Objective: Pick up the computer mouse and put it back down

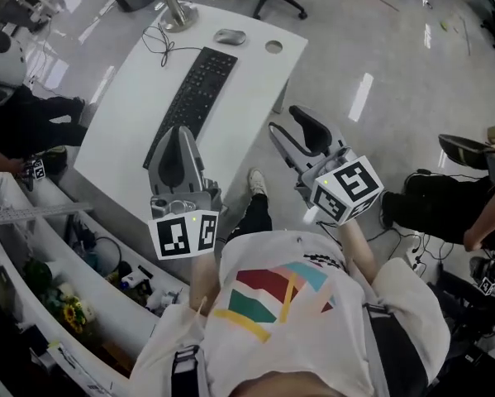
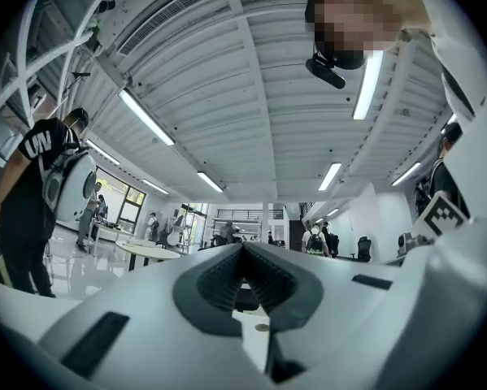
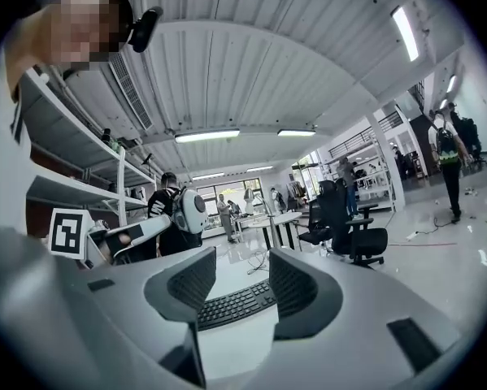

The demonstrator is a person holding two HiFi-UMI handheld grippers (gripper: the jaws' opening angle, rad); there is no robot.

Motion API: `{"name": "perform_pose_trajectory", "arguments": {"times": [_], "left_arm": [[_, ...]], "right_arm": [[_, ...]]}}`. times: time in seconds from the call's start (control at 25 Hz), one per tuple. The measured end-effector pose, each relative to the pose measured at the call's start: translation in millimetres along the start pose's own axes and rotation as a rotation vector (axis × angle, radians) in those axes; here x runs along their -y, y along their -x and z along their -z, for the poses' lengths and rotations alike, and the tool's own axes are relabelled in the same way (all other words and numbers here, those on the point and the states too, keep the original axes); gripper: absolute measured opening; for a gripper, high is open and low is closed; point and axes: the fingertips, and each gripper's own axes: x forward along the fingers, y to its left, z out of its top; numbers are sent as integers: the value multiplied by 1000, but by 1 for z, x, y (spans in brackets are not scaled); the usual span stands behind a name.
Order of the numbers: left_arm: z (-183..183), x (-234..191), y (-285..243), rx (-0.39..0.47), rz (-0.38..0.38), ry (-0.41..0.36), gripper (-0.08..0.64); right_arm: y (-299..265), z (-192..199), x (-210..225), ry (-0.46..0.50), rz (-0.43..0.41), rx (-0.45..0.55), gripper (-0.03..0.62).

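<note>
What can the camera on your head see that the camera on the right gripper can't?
Only the head view shows the mouse, lying on the table past the far end of the keyboard, and the person's own shirt. Only the right gripper view shows the ceiling lights high overhead. Both show the black keyboard, the white table and the right tongs, which are open with nothing between them.
</note>
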Motion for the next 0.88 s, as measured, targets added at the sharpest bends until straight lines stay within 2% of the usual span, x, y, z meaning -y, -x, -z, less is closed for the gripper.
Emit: {"name": "perform_pose_trajectory", "arguments": {"times": [0.36,0.68,0.88], "left_arm": [[13,-53,-113,1,-11,2,44],[27,-63,-152,-40,-71,1,44],[26,-71,-168,-38,-127,-12,44]], "right_arm": [[-125,-25,64,10,-28,-49,184],[-166,-25,91,1,-86,-103,188],[-196,-25,102,37,-154,-148,238]]}}
